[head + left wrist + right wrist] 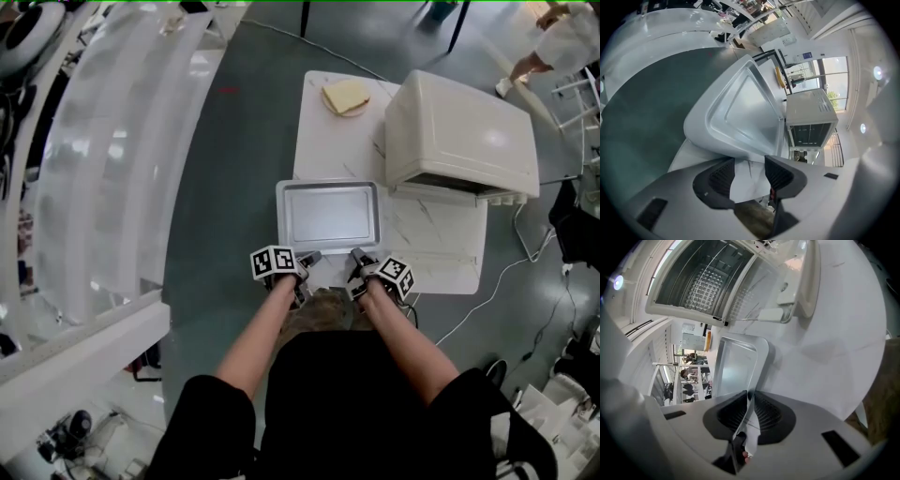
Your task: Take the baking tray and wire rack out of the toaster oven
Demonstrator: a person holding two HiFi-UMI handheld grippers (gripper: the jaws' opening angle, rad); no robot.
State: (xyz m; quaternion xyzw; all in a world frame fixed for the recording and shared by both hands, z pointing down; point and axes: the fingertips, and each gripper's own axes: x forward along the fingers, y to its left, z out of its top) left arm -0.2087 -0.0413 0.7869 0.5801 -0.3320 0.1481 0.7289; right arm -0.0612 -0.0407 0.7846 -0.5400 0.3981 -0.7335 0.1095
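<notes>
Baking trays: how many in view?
1. The baking tray lies flat on the white table beside the toaster oven, near rim clamped in the right gripper. Inside the oven only a wire rack shows; another tray could be hidden.

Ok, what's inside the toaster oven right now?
The wire rack sits inside the open toaster oven; the baking tray is out on the table. Below the rack is hidden.

Left forearm (255,345) and right forearm (405,339) bare, stretched forward and down side by side, left gripper (307,258) tilted downward, jaws wide apart and gripping nothing, right gripper (360,257) tilted downward, jaws nearly together, pinching the tray (735,365) by its rim
</notes>
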